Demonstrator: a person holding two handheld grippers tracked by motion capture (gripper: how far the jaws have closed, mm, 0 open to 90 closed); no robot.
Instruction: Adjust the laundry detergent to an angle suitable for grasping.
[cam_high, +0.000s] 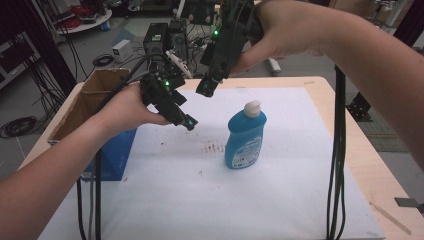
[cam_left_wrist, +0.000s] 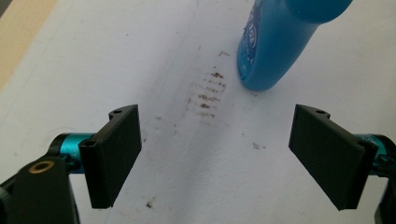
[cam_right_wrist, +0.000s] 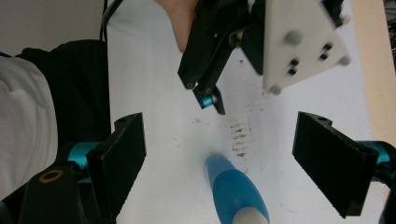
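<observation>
A blue dish-soap bottle (cam_high: 245, 135) with a white cap stands upright on the white mat (cam_high: 210, 195). My left gripper (cam_high: 189, 121) hovers low over the mat to the bottle's left, apart from it. In the left gripper view its jaws stand wide open (cam_left_wrist: 215, 116), with the bottle's base (cam_left_wrist: 275, 46) ahead at the upper right. My right gripper (cam_high: 206, 89) hangs higher, behind and left of the cap, pointing down. Its jaws (cam_right_wrist: 220, 121) are open too, with the bottle (cam_right_wrist: 238, 193) far below them and the left gripper (cam_right_wrist: 210, 100) beyond.
An open cardboard box (cam_high: 85, 107) stands at the table's left edge, with a blue carton (cam_high: 112, 152) in front of it. Brown stains (cam_high: 214, 147) mark the mat left of the bottle. Black cables (cam_high: 337, 165) hang on the right. Bare wood table (cam_high: 365, 160) borders the mat.
</observation>
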